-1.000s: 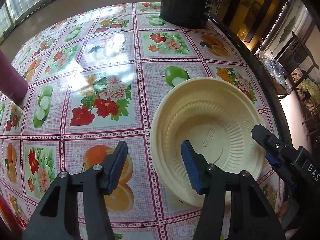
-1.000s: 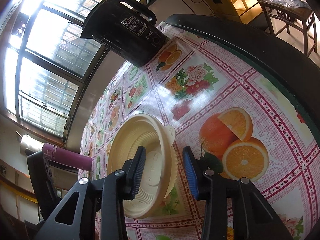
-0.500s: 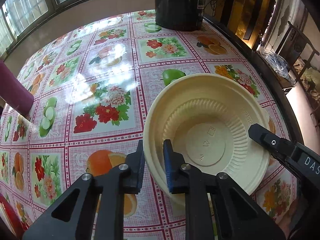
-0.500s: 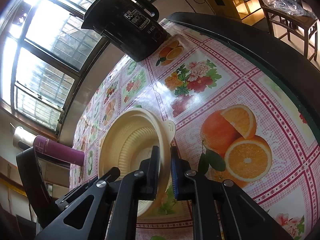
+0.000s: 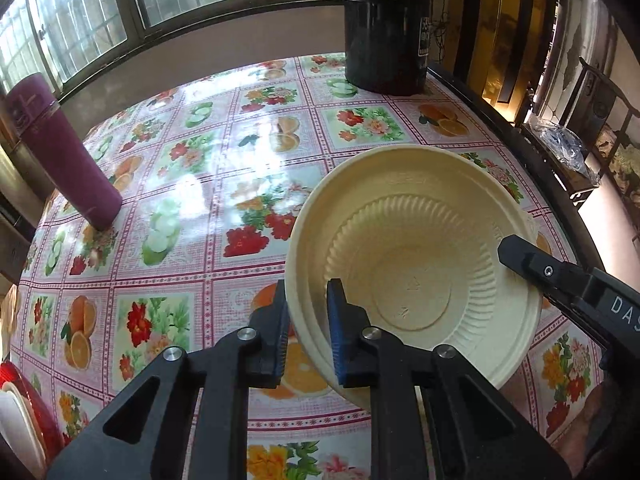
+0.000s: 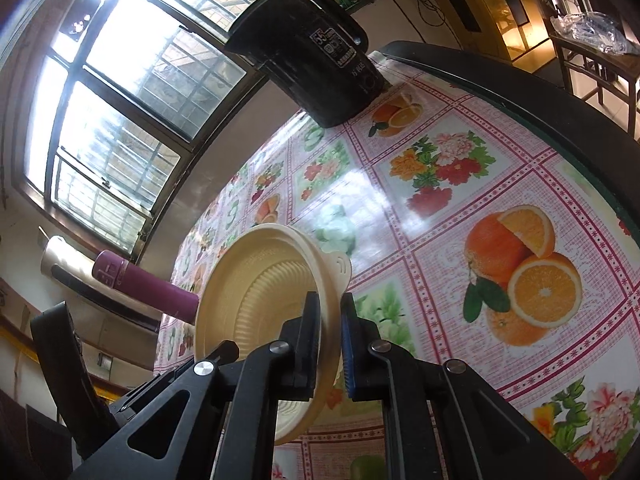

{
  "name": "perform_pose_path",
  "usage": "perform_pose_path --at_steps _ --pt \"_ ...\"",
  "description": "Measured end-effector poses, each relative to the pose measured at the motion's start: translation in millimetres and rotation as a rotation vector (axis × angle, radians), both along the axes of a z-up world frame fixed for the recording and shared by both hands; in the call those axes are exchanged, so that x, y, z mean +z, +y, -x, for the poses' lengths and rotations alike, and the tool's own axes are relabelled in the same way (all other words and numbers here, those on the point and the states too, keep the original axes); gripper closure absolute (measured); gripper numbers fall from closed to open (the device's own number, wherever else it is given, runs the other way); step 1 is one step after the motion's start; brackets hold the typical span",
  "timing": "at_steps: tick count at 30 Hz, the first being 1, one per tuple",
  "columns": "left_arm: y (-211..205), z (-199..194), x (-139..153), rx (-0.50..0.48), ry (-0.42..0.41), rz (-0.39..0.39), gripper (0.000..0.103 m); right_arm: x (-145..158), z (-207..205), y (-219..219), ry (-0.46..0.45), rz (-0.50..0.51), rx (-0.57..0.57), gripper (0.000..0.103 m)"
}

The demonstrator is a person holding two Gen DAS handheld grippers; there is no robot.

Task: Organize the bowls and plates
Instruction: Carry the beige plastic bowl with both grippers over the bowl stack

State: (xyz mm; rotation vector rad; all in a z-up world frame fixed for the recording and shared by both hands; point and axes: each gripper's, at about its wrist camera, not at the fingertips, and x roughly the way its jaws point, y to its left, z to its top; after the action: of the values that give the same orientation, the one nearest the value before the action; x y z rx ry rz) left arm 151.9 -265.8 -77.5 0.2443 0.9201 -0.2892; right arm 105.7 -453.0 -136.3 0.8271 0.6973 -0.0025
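A cream ribbed disposable bowl (image 5: pixel 416 256) is held off the flowered tablecloth, tilted. My left gripper (image 5: pixel 307 320) is shut on its near left rim. My right gripper (image 6: pixel 330 344) is shut on the opposite rim; the bowl also shows in the right wrist view (image 6: pixel 260 280), and the right gripper's finger reaches in at the right of the left wrist view (image 5: pixel 532 264). A second rim shows under the bowl, so it looks like two nested bowls.
A black kettle (image 5: pixel 386 24) stands at the table's far right. A maroon flask (image 5: pixel 60 152) stands at the left. Red and white dishes (image 5: pixel 24 416) sit at the near left edge. The table's dark edge (image 6: pixel 560 92) runs along the right, chairs beyond.
Both grippers closed on the bowl's rim and lifted it off the table, tilting it; the cameras rose with it.
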Motion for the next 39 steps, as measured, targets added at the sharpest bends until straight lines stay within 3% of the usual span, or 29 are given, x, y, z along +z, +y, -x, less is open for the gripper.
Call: perform_pose_path --at_steps 4,13,22,29,39 --pt "49 19 14 0.072 -0.069 -0.020 0.087 15 3 45 -0.078 0.016 0.074 0.093" --pt "195 77 41 0.276 -0.168 -0.059 0.086 42 15 179 -0.225 -0.062 0.309 0.093" --pt "323 124 62 0.456 -0.232 -0.032 0.086 81 28 316 -0.284 -0.034 0.539 0.093" --pt "368 140 54 0.549 -0.268 -0.030 0.086 94 36 386 -0.293 0.029 0.628 0.093" --pt "402 148 45 0.594 -0.260 0.003 0.086 91 30 430 -0.266 0.076 0.670 0.093"
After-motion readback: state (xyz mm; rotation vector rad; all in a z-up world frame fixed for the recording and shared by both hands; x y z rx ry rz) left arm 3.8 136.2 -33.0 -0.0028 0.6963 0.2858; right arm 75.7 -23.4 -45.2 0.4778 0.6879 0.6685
